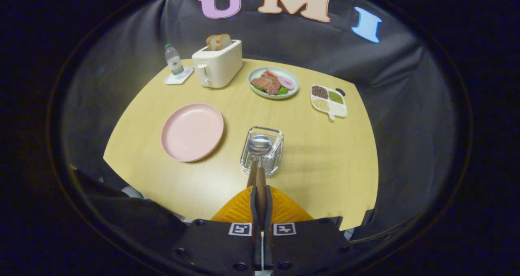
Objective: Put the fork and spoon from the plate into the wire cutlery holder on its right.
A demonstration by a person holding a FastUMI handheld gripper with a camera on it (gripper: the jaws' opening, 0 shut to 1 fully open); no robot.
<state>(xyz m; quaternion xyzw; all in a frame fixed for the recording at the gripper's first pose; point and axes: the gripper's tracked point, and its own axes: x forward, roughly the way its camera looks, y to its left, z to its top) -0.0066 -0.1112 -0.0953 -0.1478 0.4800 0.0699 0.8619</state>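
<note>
Now | gripper (260,186): fingers pressed together on the brown handle of the spoon (259,146) | spoon: shiny rounded bowl pointing ahead, over the wire cutlery holder (263,151) | holder: clear wire frame, perforated base, right of the pink plate (192,131) | plate bare | fork: cannot tell where.

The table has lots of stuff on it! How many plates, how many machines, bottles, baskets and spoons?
Plates and trays: 4, the pink plate, food plate, divided tray and small tray
Toasters: 1
Bottles: 1
Wire baskets: 1
Spoons: 1, held over the basket by the shut gripper
Total: 8
</note>
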